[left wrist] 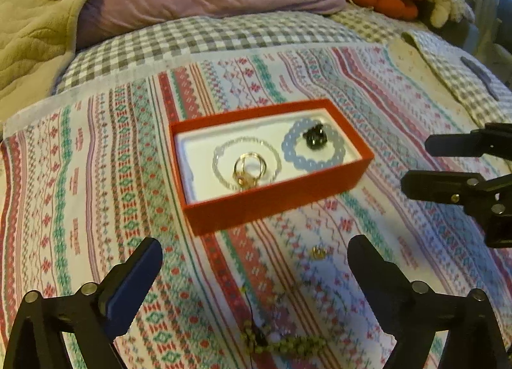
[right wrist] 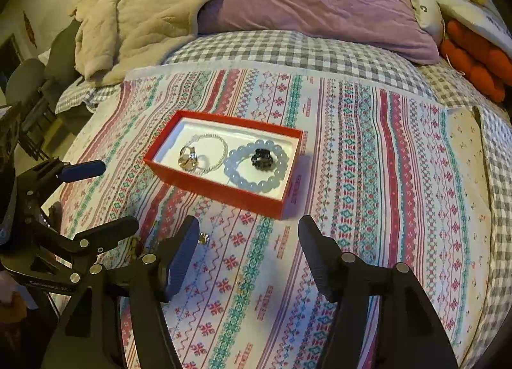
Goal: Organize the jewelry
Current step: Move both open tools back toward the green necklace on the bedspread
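A red box [left wrist: 275,205] [right wrist: 224,194] with a white lining lies on the patterned cloth. In it are a clear bead bracelet [left wrist: 220,151] [right wrist: 220,145], gold rings [left wrist: 248,167] [right wrist: 188,157], a pale blue bead bracelet [left wrist: 320,162] [right wrist: 252,183] and a black piece [left wrist: 315,140] [right wrist: 260,157]. My left gripper [left wrist: 256,245] [right wrist: 115,194] stands open just in front of the box, nothing between its fingers. My right gripper [right wrist: 249,225] [left wrist: 416,162] is open and empty too, right of the box. A small gold piece [left wrist: 318,252] [right wrist: 203,237] and a green bead string [left wrist: 288,343] lie loose on the cloth.
The cloth [right wrist: 368,177] covers a checked bedsheet [right wrist: 288,49]. A purple pillow [right wrist: 320,1], a beige blanket [right wrist: 134,10] and an orange plush [right wrist: 473,61] lie at the back. The bed's edge drops off at the left, by a dark chair [right wrist: 25,81].
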### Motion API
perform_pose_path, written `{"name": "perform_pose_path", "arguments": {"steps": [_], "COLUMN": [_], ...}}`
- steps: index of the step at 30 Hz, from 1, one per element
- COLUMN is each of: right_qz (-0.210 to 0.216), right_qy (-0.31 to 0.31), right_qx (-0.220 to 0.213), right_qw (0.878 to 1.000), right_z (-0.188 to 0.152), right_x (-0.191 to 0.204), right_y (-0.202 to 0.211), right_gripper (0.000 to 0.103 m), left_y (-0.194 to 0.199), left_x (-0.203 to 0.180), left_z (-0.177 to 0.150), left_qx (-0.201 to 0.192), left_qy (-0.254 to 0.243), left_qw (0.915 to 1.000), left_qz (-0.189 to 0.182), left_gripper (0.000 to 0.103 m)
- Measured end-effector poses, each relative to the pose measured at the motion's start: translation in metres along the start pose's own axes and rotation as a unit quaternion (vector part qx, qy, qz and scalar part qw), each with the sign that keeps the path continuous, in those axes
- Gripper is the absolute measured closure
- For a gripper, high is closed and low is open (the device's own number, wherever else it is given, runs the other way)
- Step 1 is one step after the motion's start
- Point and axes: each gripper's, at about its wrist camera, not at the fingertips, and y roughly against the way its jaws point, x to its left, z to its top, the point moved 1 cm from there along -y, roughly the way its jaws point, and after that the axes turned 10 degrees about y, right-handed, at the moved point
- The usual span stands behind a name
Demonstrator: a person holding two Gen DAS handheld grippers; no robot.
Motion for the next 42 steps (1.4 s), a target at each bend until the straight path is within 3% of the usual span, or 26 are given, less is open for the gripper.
{"name": "perform_pose_path", "arguments": {"steps": [14,21,26,31,42], "right_qz": [-0.006,-0.016,-0.034,-0.038,0.004], "right_qy": [0.001,-0.013,0.0,0.029,0.035], "right_qx": [0.035,0.041,0.037,0.042,0.068], "right_qw": [0.999,0.999,0.999,0.998,0.997], "right_z": [-0.032,-0.045,-0.05,-0.053,-0.057], "right_x": [0.009,0.006,0.008,0.017,0.032], "right_y": [-0.003,-0.005,-0.006,-0.009,-0.026], "right_gripper": [0.023,0.007,0.0,0.0,0.0], "left_y": [0.003,0.007,0.007,0.01,-0.002], "left_x": [0.011,0.015,0.019,0.021,0.028], "left_z": [-0.039,-0.051,-0.056,-0.059,-0.074], "left_qx": [0.036,0.038,0.038,0.031,0.037], "left_qy": [-0.008,-0.007,-0.001,0.002,-0.003], "left_qw": [0.9992,0.9989,0.9986,0.9986,0.9984], "left_qz": [0.016,0.025,0.037,0.043,0.043], "left_gripper": [0.004,0.004,0.004,0.001,0.001]}}
